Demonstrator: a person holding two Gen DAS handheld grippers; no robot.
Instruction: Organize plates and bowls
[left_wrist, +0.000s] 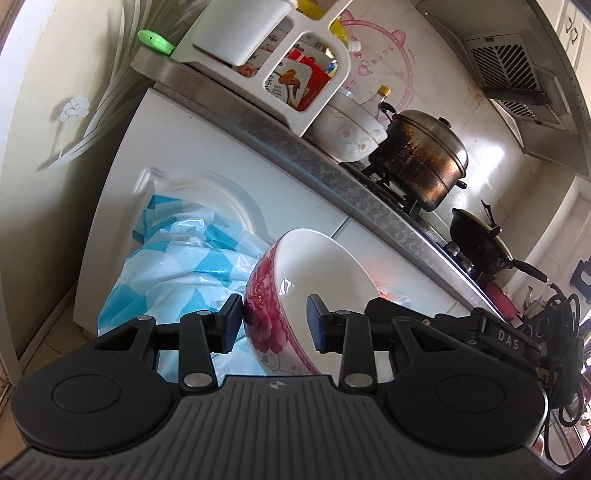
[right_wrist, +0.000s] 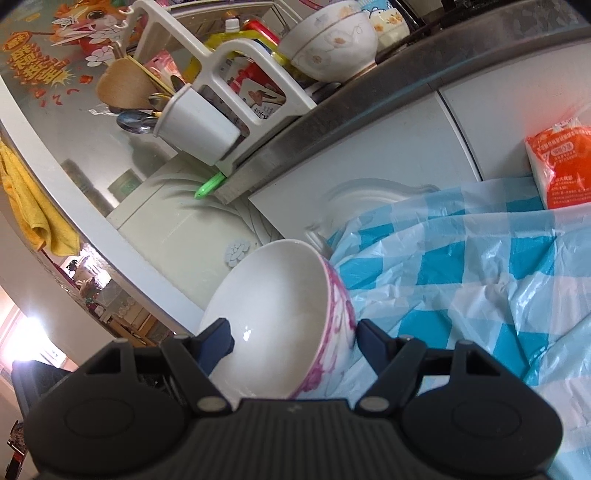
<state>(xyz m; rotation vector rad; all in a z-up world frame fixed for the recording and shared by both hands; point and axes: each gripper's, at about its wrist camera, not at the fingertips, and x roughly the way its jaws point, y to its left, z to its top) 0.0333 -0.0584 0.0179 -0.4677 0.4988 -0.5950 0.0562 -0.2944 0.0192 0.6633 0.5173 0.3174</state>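
Observation:
In the left wrist view my left gripper (left_wrist: 275, 319) is shut on the rim of a white bowl with red peony flowers (left_wrist: 325, 273), held tilted above a blue-and-white checked plastic sheet (left_wrist: 177, 258). In the right wrist view my right gripper (right_wrist: 291, 343) is shut on the wall of a white bowl with a pink pattern (right_wrist: 273, 306), one finger inside and one outside, held tilted over the checked sheet (right_wrist: 461, 273). A stack of white floral bowls stands on the counter in both the left wrist view (left_wrist: 351, 129) and the right wrist view (right_wrist: 332, 40).
A grey counter edge (left_wrist: 295, 147) runs above white cabinet doors (left_wrist: 184, 147). On it stand a white utensil rack (right_wrist: 221, 92), a steel steamer pot (left_wrist: 421, 155) and a black wok (left_wrist: 480, 240). An orange packet (right_wrist: 561, 162) lies on the sheet. A green clip (right_wrist: 208, 186) sits at the counter end.

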